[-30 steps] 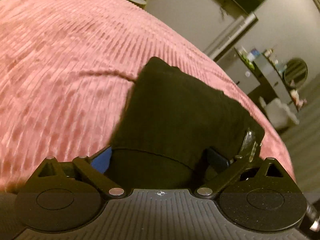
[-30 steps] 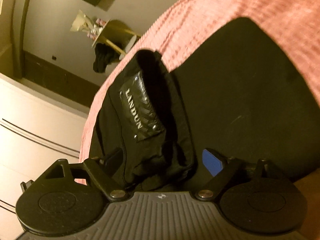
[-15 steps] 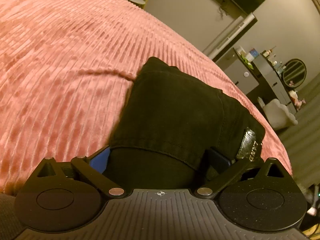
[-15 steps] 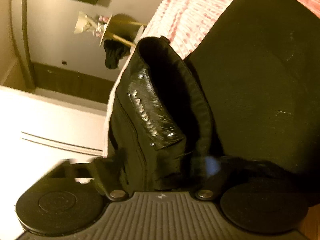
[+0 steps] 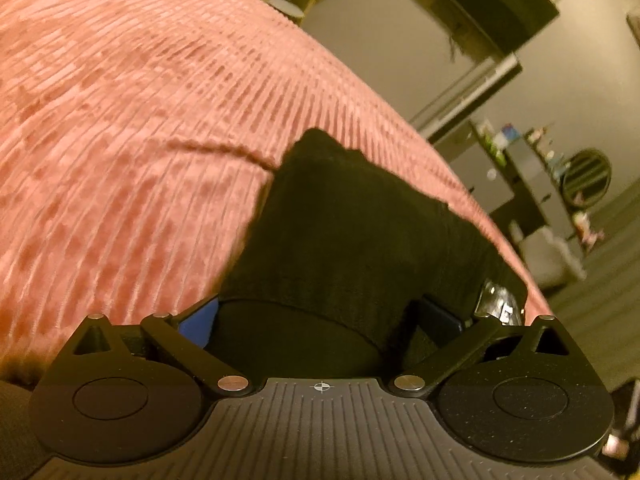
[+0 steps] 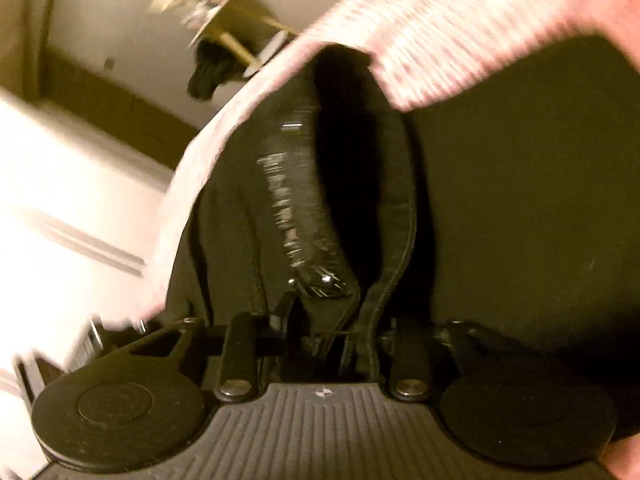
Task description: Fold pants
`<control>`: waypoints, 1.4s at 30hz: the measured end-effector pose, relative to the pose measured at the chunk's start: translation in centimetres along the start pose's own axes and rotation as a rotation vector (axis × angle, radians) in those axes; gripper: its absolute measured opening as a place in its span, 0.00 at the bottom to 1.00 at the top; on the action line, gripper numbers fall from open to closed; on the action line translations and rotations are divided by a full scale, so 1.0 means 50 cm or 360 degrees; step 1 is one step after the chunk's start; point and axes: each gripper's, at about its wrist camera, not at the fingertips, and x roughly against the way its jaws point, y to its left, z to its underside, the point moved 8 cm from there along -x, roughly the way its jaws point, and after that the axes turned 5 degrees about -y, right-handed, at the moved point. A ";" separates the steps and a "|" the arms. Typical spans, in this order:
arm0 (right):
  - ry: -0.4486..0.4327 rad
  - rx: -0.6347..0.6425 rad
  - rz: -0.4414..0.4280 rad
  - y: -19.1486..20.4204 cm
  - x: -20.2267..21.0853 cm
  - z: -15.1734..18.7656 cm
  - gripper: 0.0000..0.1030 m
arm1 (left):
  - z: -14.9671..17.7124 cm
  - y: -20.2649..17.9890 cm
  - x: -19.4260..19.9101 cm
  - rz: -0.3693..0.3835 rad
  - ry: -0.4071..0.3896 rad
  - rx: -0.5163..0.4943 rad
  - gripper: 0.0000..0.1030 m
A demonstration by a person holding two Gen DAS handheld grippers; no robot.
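Both grippers met the pants (image 6: 500,208): my right gripper (image 6: 332,344) was closing on the waistband running up-frame, my left gripper (image 5: 316,320) wide around folded cloth.

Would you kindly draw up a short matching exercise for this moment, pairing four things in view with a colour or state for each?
Things:
1. pants
2. bedspread
3. left gripper
4. right gripper

Descriptions:
A. pink and ribbed
B. jaws spread wide, with dark cloth between them
C. black, with a glossy label at the waistband
D. jaws closing, with the waistband between them

Pairs: 1-C, 2-A, 3-B, 4-D
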 end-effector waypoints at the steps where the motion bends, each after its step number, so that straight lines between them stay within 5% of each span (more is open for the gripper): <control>1: -0.0047 0.0130 0.0025 0.026 0.018 -0.008 0.23 | -0.002 -0.002 0.003 0.0015 -0.0021 0.0006 1.00; 8: -0.0380 0.0472 0.0149 0.093 0.142 -0.067 0.21 | -0.019 -0.021 0.034 0.0083 -0.0171 -0.0069 1.00; 11: -0.0441 0.0528 0.0279 0.066 0.187 -0.064 0.20 | -0.009 -0.035 0.022 0.0067 -0.0119 -0.0159 1.00; 15: -0.0356 0.0520 0.0557 -0.036 0.184 -0.036 0.23 | 0.033 -0.056 -0.025 -0.0014 0.0109 -0.0358 1.00; 18: -0.0166 0.0350 0.0789 -0.123 0.159 -0.003 0.45 | 0.061 -0.061 -0.048 -0.0077 0.0210 -0.0464 1.00; 21: -0.0268 0.0259 0.0765 -0.120 0.191 -0.003 0.49 | 0.066 -0.066 -0.043 -0.0072 0.0189 -0.0505 1.00; 27: -0.0404 0.0449 0.0636 -0.006 0.219 -0.037 0.55 | 0.074 -0.071 -0.050 -0.0096 0.0198 -0.0552 1.00; 31: -0.0300 0.0536 0.0415 0.049 0.179 0.009 0.51 | 0.076 -0.075 -0.049 -0.0112 0.0181 -0.0585 1.00; 36: -0.0092 0.0546 0.0546 -0.003 0.121 0.064 0.42 | 0.079 -0.077 -0.044 -0.0122 0.0171 -0.0619 1.00; 38: -0.0074 0.0618 0.0584 -0.023 0.123 0.075 0.27 | 0.081 -0.078 -0.046 -0.0120 0.0182 -0.0632 1.00; 42: -0.0056 0.0535 0.0577 -0.036 0.122 0.076 0.22 | 0.082 -0.083 -0.048 -0.0124 0.0186 -0.0663 1.00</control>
